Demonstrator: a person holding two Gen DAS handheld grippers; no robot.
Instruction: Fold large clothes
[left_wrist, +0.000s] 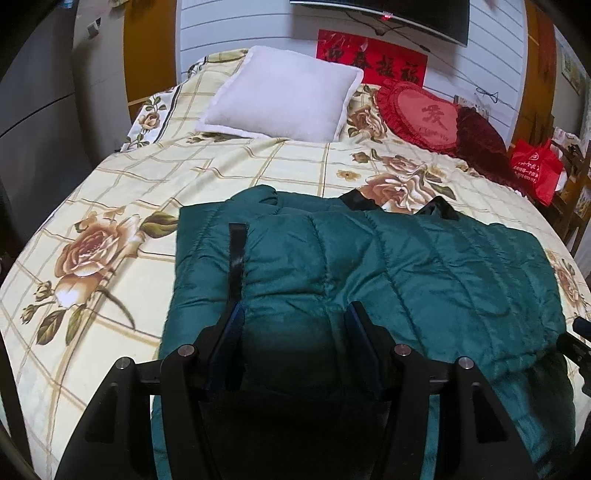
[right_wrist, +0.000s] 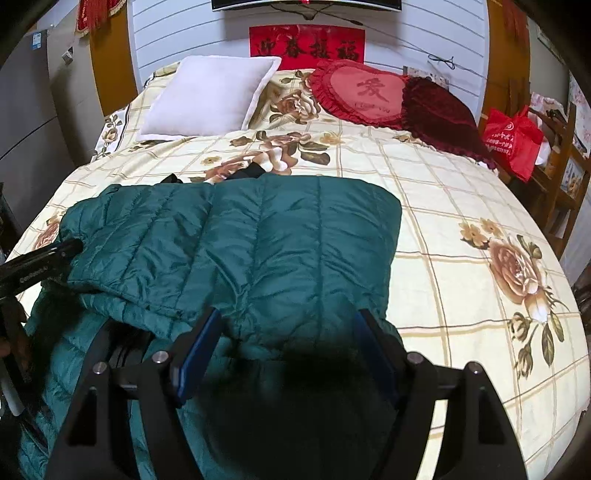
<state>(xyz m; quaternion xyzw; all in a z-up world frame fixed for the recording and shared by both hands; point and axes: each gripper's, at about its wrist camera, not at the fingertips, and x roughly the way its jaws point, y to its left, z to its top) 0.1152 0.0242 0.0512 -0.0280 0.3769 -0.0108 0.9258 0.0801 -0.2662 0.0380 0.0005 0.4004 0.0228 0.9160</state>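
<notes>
the left gripper (left_wrist: 295, 314) hangs over the green puffy coat (left_wrist: 369, 266), its fingers spread wide with nothing pinched. the right gripper (right_wrist: 290, 325) is spread wide too, just above the coat's near edge. the coat lies partly folded on the flowery bed cover (right_wrist: 461, 206). a white pillow (left_wrist: 284, 96) and a red heart cushion (right_wrist: 365, 92) sit far back.

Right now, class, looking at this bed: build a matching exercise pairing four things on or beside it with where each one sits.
1 green quilted jacket
2 white square pillow
3 red heart-shaped cushion
4 red plastic bag

A on the wooden shelf beside the bed
B head of the bed, left
C near end of the bed
D head of the bed, right of the pillow

Pairs: 1-C, 2-B, 3-D, 4-A
</notes>
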